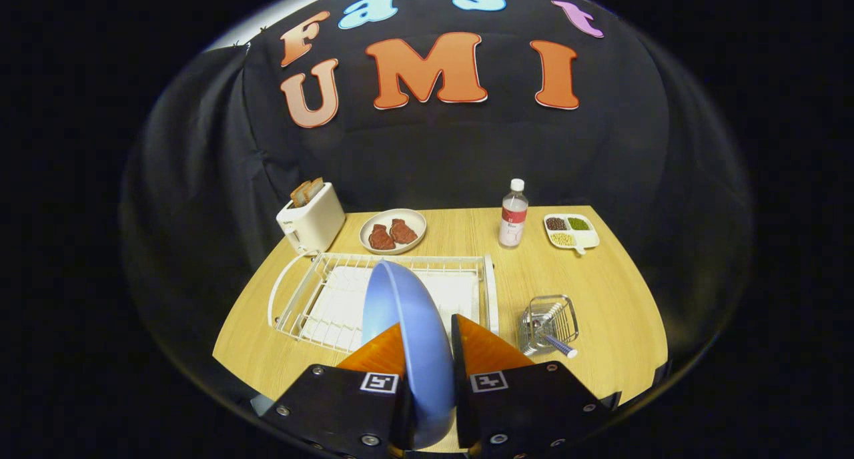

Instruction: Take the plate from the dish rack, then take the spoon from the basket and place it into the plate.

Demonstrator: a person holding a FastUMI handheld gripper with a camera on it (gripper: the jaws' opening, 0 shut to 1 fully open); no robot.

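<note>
A blue plate (403, 325) stands on edge between my two fingers, and my gripper (428, 332) is shut on it. The plate is held above the near part of the white wire dish rack (320, 299), which lies on the wooden table. To the right of the fingers stands a small wire basket (548, 322). A spoon (557, 344) rests in it, its handle sticking out toward me.
Beyond the rack are a white toaster (311, 223) with bread, a plate of red meat (393, 231), a clear bottle (513, 214) and a white divided dish of beans (571, 231). Bare wooden table (620, 299) lies right of the basket.
</note>
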